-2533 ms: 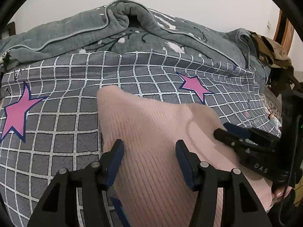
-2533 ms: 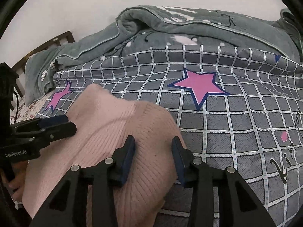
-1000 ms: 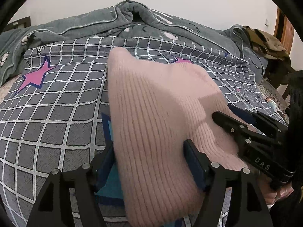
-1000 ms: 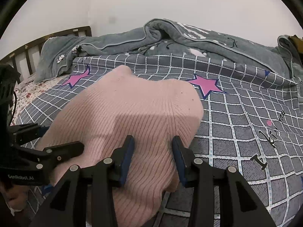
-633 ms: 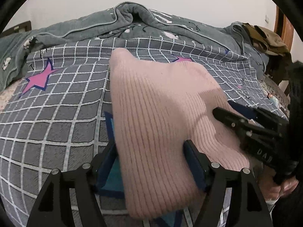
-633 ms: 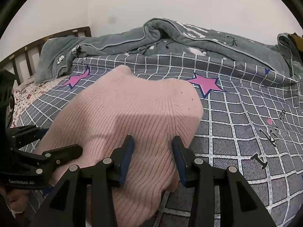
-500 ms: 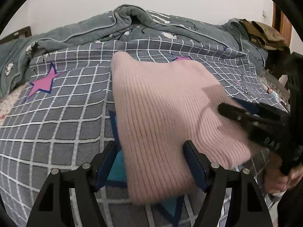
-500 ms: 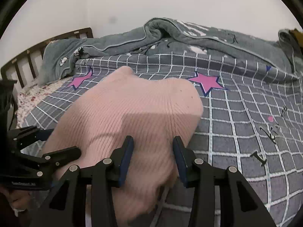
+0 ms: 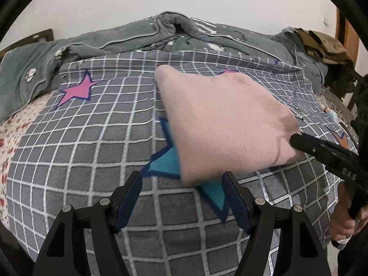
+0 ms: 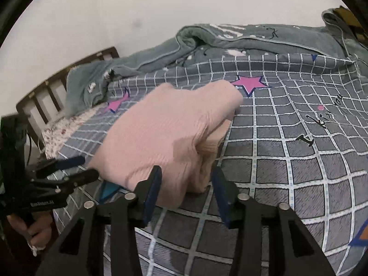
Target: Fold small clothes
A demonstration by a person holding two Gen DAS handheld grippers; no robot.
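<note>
A folded pink ribbed knit garment [image 9: 225,124] lies on the grey checked bedspread [image 9: 92,142]; it also shows in the right wrist view [image 10: 165,133]. My left gripper [image 9: 181,197] is open and empty, just in front of the garment's near edge, apart from it. My right gripper [image 10: 186,188] is open, its fingers on either side of the garment's near corner without closing on it. The right gripper's fingers [image 9: 322,147] show beside the garment's right edge in the left wrist view. The left gripper [image 10: 66,170] shows at the garment's left in the right wrist view.
A rumpled grey blanket [image 9: 174,34] lies along the far side of the bed. A brown cloth [image 9: 322,46] is heaped at the far right. A wooden headboard [image 10: 57,85] stands at the left. Pink stars [image 10: 249,84] and a blue star [image 9: 165,163] mark the bedspread.
Both grippers have drawn back toward me from the pink garment. The left one has let it go, and the garment now lies flat, folded, on the bedspread.
</note>
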